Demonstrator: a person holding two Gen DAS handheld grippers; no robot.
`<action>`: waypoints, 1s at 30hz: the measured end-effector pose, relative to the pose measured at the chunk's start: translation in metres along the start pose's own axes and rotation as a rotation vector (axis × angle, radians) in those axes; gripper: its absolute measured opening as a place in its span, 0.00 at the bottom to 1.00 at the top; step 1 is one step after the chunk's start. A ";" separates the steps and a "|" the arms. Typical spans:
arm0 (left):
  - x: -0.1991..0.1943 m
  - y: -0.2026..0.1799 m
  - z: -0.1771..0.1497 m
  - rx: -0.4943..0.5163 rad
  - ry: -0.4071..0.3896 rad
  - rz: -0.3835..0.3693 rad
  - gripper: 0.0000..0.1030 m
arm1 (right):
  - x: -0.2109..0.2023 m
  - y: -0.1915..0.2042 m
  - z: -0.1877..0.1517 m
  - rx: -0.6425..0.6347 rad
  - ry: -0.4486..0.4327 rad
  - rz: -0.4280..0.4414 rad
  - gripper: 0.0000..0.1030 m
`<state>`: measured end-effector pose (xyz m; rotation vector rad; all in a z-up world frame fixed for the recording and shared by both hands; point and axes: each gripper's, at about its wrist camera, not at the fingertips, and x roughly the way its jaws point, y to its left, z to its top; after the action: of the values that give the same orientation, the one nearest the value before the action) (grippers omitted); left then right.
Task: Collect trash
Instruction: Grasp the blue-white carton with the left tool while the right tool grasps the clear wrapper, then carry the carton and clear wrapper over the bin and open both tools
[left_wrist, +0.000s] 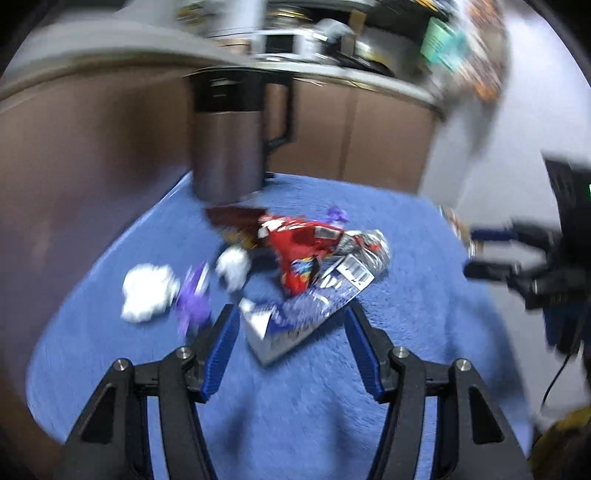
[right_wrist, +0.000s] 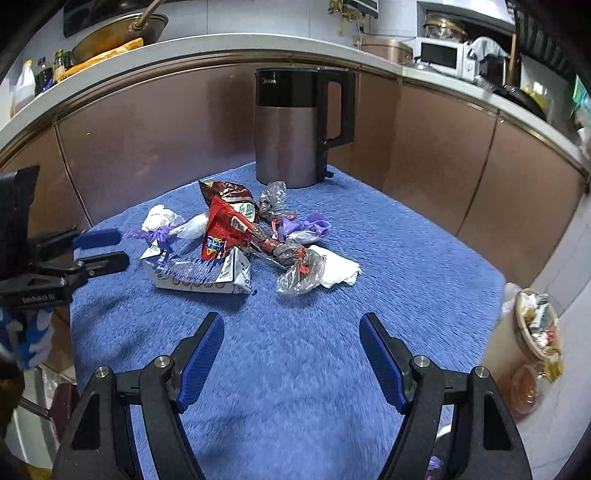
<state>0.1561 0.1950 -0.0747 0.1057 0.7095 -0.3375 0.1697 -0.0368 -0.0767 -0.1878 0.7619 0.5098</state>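
Observation:
A pile of trash lies on a blue towel (right_wrist: 369, 258): a red snack bag (right_wrist: 225, 229), a flattened white and purple carton (right_wrist: 195, 275), crumpled white tissues (right_wrist: 340, 271), purple wrappers (right_wrist: 314, 225) and clear plastic (right_wrist: 299, 275). My left gripper (left_wrist: 291, 314) is open, its fingers either side of the carton's (left_wrist: 295, 325) near corner, with the red bag (left_wrist: 299, 251) just beyond. It also shows at the left of the right wrist view (right_wrist: 107, 247). My right gripper (right_wrist: 291, 321) is open and empty, above bare towel short of the pile. It shows at the right of the left wrist view (left_wrist: 491, 254).
A grey and black electric kettle (right_wrist: 295, 129) stands at the towel's far edge, just behind the pile. Brown cabinet fronts (right_wrist: 443, 147) run behind under a white counter. A bin with trash in it (right_wrist: 535, 325) stands on the floor to the right, below the towel's edge.

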 end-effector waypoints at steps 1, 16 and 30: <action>0.006 -0.004 0.004 0.048 0.014 -0.002 0.55 | 0.004 -0.004 0.002 0.005 0.002 0.011 0.72; 0.091 -0.023 0.010 0.351 0.227 0.001 0.56 | 0.093 -0.047 0.040 0.094 0.028 0.142 0.57; 0.107 -0.035 0.008 0.372 0.276 0.000 0.33 | 0.125 -0.046 0.034 0.100 0.077 0.197 0.10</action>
<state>0.2250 0.1317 -0.1385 0.5129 0.9132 -0.4579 0.2893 -0.0182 -0.1406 -0.0399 0.8841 0.6522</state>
